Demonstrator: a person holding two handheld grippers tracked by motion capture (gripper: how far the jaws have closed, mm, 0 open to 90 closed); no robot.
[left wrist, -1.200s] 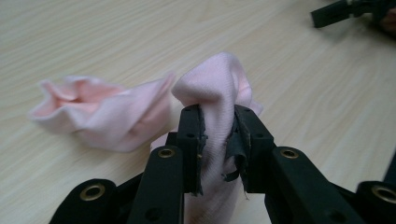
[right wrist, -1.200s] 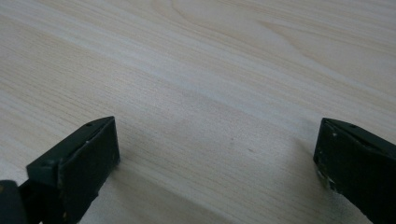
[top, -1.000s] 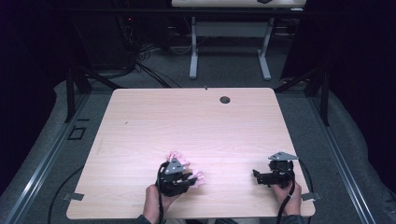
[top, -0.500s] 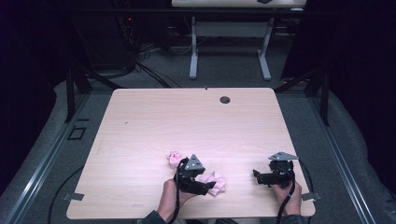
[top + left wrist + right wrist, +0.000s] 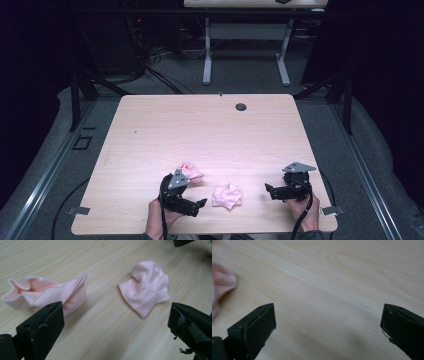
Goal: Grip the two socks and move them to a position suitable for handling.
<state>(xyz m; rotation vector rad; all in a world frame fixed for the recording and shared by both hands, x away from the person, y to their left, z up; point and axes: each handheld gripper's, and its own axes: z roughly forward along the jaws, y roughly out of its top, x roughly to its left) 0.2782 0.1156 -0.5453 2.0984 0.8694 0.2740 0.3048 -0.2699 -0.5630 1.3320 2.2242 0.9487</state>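
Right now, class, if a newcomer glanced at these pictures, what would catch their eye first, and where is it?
Two small pink socks stand out against the pale wooden table near its front edge: one crumpled sock beside the left gripper and a flatter sock lying between the two grippers. Both the left gripper and the right gripper have their jaws wide open, holding nothing. The surroundings are dark.

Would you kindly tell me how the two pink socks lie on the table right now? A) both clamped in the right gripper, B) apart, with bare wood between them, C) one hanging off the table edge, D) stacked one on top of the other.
B: in the left gripper view the crumpled pink sock and the flatter pink sock lie apart with bare table between them, and the high view agrees.
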